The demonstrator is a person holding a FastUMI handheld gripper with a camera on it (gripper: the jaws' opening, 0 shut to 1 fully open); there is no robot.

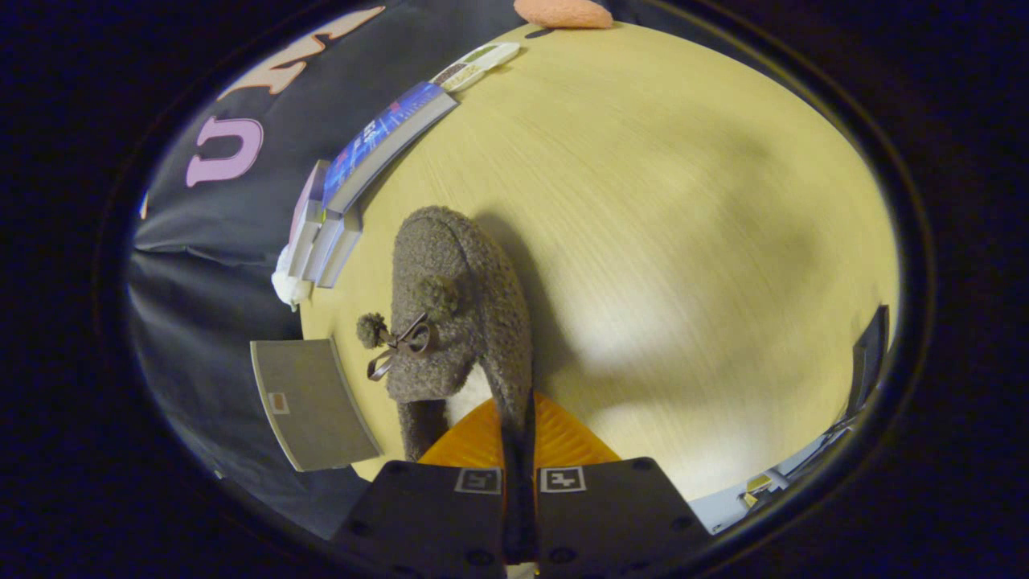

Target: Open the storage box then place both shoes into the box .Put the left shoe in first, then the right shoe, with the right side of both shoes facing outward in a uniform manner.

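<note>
A grey fuzzy slipper (454, 310) with pom-poms and a small bow hangs above the wooden table (683, 225), its toe pointing away from me. My gripper (518, 430) is shut on the slipper's heel rim, one finger inside the opening and one outside. The slipper's white lining shows just beside the fingers (474, 438).
Along the table's far edge lie a blue book (386, 145) on a stack of other books (321, 233), a white remote-like item (476, 66) and a pink soft object (563, 12). A grey flat board (309, 402) juts over the edge near the slipper. A dark box edge (868, 358) stands at the opposite side.
</note>
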